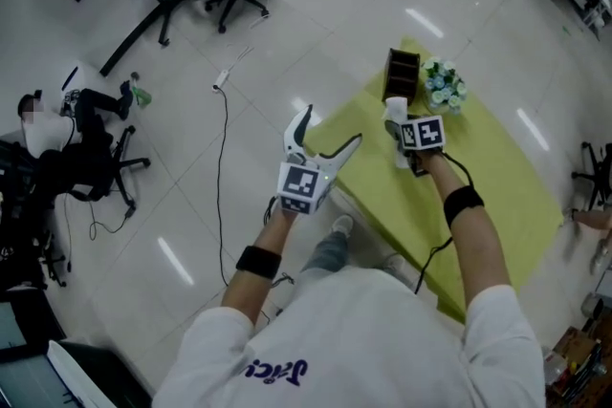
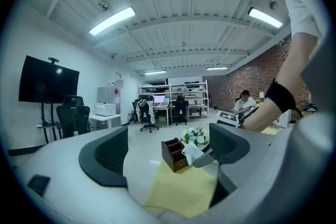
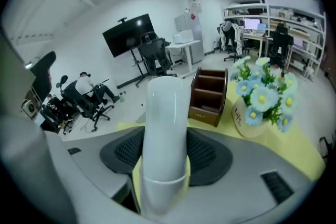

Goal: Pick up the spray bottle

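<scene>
1 white spray bottle (image 3: 166, 123) clamped between right gripper (image 1: 406, 137) pads, over yellow table (image 1: 502, 182), left gripper (image 1: 327, 135) empty, jaws spread wide

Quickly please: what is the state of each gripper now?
Left gripper: open, holding nothing.
Right gripper: closed on the white spray bottle.

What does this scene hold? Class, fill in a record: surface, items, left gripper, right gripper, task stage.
surface: table under a yellow cloth
items: brown organizer, flowers in a pot, white bottle
left gripper: open, empty, held beside the table's edge
right gripper: shut on the bottle, over the table
task stage: bottle gripped; whether it is off the table cannot be told
</scene>
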Demonstrator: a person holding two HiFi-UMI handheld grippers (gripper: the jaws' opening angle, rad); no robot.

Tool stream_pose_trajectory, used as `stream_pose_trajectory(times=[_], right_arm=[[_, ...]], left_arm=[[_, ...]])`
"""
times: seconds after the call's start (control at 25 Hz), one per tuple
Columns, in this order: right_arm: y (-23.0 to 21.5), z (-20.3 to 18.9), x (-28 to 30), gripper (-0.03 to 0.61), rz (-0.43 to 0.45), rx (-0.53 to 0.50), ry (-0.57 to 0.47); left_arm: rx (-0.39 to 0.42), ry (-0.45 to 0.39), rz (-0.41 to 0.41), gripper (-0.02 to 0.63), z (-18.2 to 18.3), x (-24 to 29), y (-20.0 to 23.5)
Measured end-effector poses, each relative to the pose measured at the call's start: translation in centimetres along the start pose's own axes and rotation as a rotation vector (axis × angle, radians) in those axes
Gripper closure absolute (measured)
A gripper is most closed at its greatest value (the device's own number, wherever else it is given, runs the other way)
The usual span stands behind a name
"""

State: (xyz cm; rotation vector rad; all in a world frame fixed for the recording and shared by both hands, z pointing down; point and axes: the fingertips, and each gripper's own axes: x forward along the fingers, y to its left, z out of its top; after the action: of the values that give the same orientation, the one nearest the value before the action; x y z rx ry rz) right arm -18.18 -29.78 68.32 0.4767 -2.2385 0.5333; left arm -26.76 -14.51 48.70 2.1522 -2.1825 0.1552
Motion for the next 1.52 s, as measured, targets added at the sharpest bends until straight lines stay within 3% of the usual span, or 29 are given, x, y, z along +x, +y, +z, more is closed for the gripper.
stream_pose_trajectory(times=[0.44, 0.72, 1.08, 1.52], right_arm=[[-3.1, 3.6, -12.1, 0.327, -0.049, -0.083, -0.344], [-6.2, 2.2, -21.2, 0.325, -0.131, -0.076, -0.511], [-10.3, -2.9, -32.9, 0.325, -0.323, 0.016, -0.726], [-13.5, -12.3, -46.4, 0.325, -0.651, 0.131, -0.927]], left_arm=[[0.051, -0.006, -0.144, 0.124, 0.9, 3.6, -6.6], [0.045, -0.052, -0.248, 0.126, 2.9, 6.3, -12.3], [0.05, -0.06, -0.386, 0.127, 3.4, 9.4, -19.7], [0.053, -0.093, -0.538, 0.132, 4.5, 11.1, -28.8]])
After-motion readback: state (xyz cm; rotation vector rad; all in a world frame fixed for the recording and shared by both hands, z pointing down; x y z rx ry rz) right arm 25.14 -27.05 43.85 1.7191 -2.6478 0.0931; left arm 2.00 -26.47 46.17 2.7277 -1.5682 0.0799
